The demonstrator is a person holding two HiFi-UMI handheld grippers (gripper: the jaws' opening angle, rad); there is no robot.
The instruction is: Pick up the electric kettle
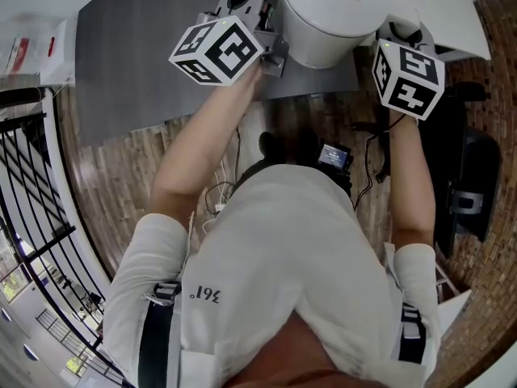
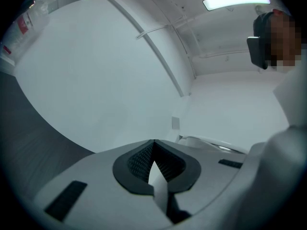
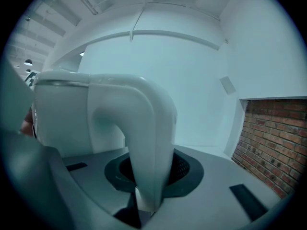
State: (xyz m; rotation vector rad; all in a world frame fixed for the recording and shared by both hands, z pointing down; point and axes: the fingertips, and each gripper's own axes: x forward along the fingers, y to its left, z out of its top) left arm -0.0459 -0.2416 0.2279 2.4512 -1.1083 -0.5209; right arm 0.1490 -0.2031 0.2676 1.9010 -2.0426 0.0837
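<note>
Right of the fingers [image 3: 187, 169] of the right gripper [image 3: 146, 190] stands a red brick wall [image 3: 273, 143]. Above the left gripper [image 2: 154, 152], a ceiling strip light [image 2: 235, 0] glows over a white wall [image 2: 96, 71]. Beneath both lie a dark grey tabletop [image 1: 137, 47], a brown plank floor [image 1: 121, 176] and a black railing [image 1: 32, 176].

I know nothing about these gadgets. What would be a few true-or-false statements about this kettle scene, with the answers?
1. The right gripper is clamped on the handle of the kettle. True.
2. The kettle is black. False: it is white.
3. Both grippers sit on the same side of the kettle. False: in the head view the left gripper is at the kettle's left and the right gripper is at its right.
4. A brick wall shows in the right gripper view. True.
5. The cubes on the grippers are plain red. False: the cubes carry black and white square markers.
</note>
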